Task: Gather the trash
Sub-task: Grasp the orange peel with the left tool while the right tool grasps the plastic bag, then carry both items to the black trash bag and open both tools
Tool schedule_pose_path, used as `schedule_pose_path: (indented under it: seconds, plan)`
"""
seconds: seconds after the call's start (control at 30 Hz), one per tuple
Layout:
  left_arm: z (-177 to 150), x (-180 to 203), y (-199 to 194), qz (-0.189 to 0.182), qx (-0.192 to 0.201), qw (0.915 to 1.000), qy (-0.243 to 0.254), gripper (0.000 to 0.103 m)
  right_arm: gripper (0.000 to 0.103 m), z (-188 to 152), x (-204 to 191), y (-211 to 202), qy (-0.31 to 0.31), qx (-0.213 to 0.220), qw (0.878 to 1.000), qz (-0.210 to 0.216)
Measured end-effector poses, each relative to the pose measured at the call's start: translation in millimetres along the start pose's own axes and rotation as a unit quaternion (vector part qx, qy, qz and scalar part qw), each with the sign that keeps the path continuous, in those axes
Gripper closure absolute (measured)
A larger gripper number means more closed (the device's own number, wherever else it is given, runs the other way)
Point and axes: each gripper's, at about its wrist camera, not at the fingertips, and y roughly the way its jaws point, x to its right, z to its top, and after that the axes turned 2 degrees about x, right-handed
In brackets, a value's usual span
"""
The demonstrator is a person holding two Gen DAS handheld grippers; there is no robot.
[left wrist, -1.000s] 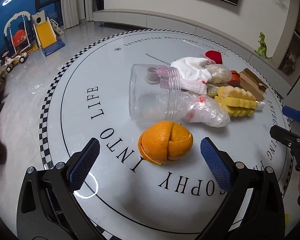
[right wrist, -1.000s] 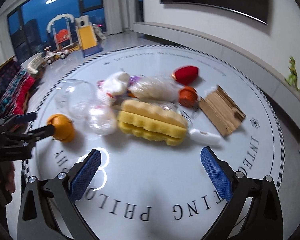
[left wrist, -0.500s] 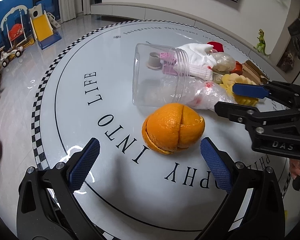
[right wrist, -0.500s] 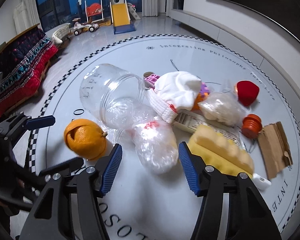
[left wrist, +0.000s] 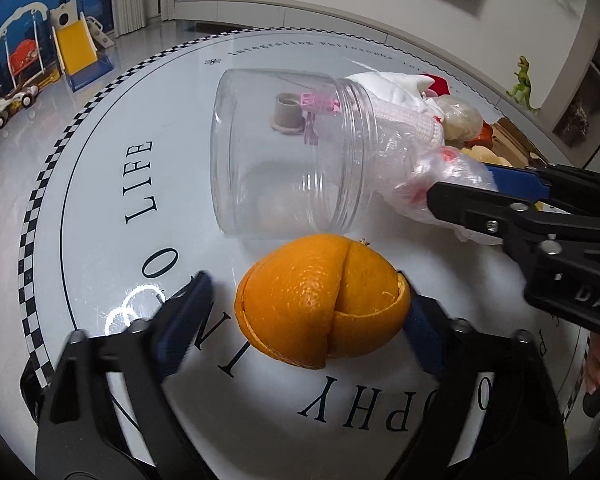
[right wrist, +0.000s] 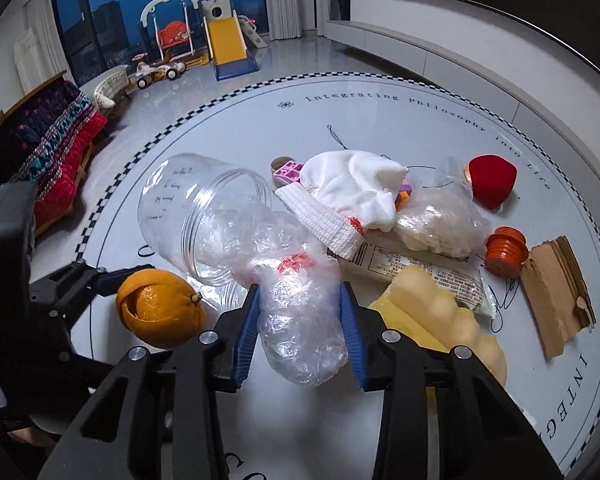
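The right gripper (right wrist: 300, 328) is closing on the crumpled bag (right wrist: 296, 304), pads already pressing its sides; it is light, soft and slippery, so a bunched middle hold suits. The left gripper (left wrist: 304, 316) is closing round the peel (left wrist: 324, 304), one pad touching; hollow and crushable, grip gently across its width.

Bright indoor light, ceiling glare on the table (left wrist: 140, 308), fisheye-bent edges.
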Motion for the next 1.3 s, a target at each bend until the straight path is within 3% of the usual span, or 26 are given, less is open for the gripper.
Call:
schedule_pose_path:
  seconds: [0.03,0.07,0.6,1.03,1.3]
  plan:
    - [1,-2,-2,-0.014,0.001,0.9999,-0.007,0.041,0.063,0,2,-8,0.006,0.008,1.0,0.003]
    - [1,-2,-4,-0.013,0.001,0.9998,-0.013,0.044,0.063,0,4,-12,0.008,0.011,1.0,0.003]
    - [-38,-6,-65,-0.016,0.026,0.9994,-0.018,0.045,0.063,-26,-21,-66,0.019,0.052,0.998,0.009]
    - [-99,-65,-124,0.038,0.049,0.996,-0.065,0.045,0.062,-47,-113,-71,-0.041,0.052,0.996,0.062]
    - [-154,-129,-157,0.095,0.045,0.9856,-0.132,0.045,0.062,-56,-192,-52,-0.091,0.027,0.988,0.124]
